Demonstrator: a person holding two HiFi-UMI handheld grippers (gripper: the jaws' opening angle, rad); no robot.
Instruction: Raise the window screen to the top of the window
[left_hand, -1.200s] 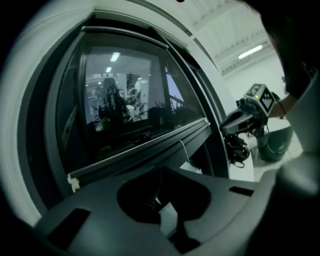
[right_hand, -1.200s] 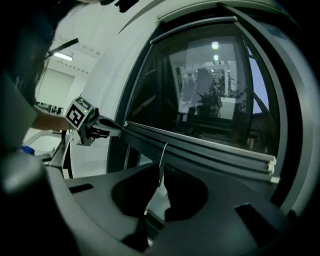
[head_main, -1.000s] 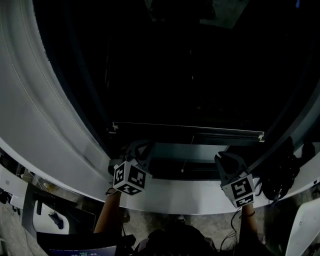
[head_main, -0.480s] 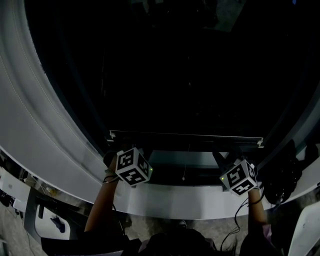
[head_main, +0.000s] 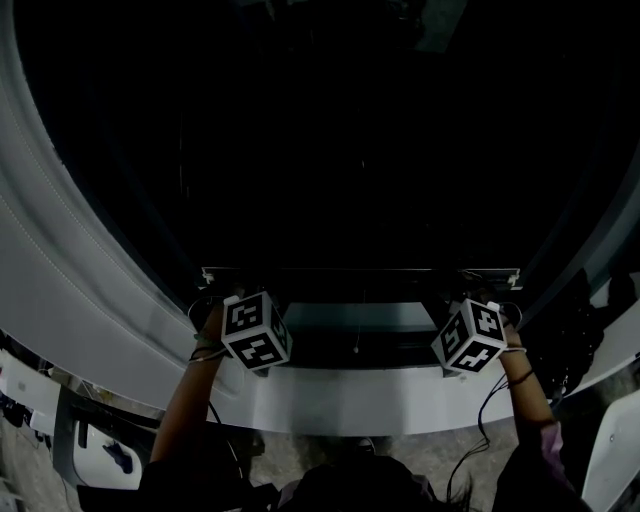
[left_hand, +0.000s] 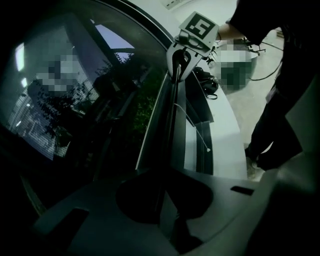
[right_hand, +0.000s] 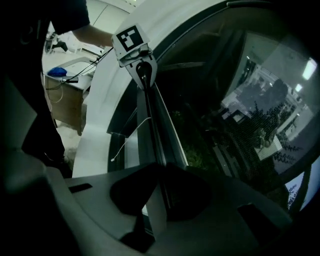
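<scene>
Head view: the window screen (head_main: 350, 200) reads dark across the opening. Its bottom bar (head_main: 360, 272) lies level at 6 o'clock, low in the window and just above the white sill (head_main: 350, 395).

The left gripper (head_main: 240, 296) is at 7 o'clock, on the bar's left end. The right gripper (head_main: 468, 298) is at 5 o'clock, on its right end.

Left gripper view: the jaws are pressed onto the bar's thin edge. The bar runs off toward 12 o'clock to the other gripper.

Right gripper view: same state, jaws pinching the bar.

A thin pull cord (left_hand: 197, 131) hangs from the bar between the two grippers. The curved white window frame (head_main: 70, 260) sweeps down at 9 o'clock.
</scene>
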